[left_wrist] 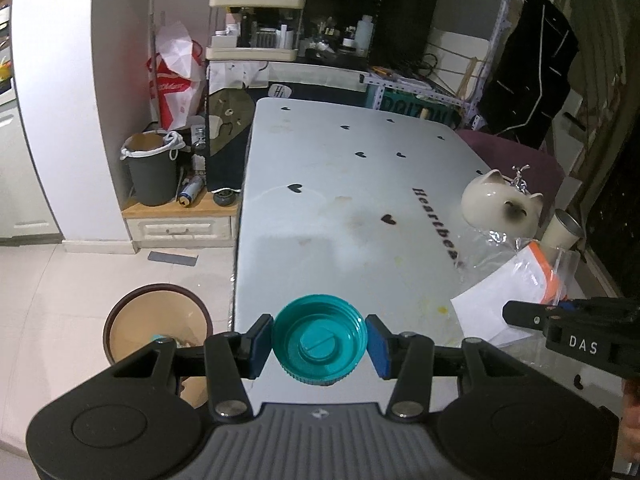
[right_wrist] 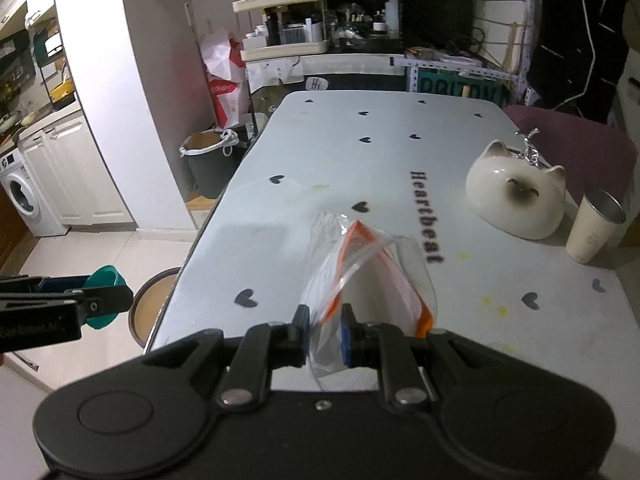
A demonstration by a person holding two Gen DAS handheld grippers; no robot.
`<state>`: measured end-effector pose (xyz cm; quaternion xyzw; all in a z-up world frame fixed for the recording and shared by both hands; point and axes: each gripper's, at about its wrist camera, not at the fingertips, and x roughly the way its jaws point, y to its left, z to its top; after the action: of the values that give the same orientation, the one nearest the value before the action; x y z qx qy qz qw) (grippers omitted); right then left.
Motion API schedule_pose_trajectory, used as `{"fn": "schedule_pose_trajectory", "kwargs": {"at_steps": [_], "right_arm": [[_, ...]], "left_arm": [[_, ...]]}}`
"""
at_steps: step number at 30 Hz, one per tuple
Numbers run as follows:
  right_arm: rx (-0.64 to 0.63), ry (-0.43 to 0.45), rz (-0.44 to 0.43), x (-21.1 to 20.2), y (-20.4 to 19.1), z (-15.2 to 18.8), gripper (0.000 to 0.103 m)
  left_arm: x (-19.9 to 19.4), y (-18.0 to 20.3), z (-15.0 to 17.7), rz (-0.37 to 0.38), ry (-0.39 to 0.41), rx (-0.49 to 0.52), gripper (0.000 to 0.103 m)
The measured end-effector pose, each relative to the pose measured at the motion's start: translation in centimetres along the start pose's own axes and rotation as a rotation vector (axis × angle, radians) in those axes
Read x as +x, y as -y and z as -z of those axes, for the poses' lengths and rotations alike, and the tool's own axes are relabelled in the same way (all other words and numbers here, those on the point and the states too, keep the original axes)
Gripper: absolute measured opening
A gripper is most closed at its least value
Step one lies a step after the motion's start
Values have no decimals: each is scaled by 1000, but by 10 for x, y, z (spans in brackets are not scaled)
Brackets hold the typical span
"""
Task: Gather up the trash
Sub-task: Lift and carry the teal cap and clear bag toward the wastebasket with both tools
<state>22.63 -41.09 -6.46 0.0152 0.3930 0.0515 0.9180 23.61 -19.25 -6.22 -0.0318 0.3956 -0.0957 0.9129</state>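
Tabletop [right_wrist: 360, 160] nearly bare of trash. Brown bin [left_wrist: 120, 320] on floor at its left edge. Right claw [right_wrist: 325, 338] clamped on clear plastic bag [right_wrist: 360, 264]; left claw [left_wrist: 319, 344] clamped on teal cap [left_wrist: 319, 344]. Carry step; next, likely swing both over bin, release.
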Motion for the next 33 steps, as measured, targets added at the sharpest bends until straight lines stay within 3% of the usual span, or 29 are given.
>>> {"fn": "schedule_pose_trajectory", "kwargs": {"at_steps": [12,24,33], "right_arm": [[0,-23,47,8,-50,3,16],[43,-32,135,43,-124,-25,16],[44,-47,131,89,-185,-54,16]], "left_arm": [[-5,-53,1,32,-19,-5,50],[23,-153,-32,102,-32,4,50],[56,-229,-58,99,-55,-2,50]]}}
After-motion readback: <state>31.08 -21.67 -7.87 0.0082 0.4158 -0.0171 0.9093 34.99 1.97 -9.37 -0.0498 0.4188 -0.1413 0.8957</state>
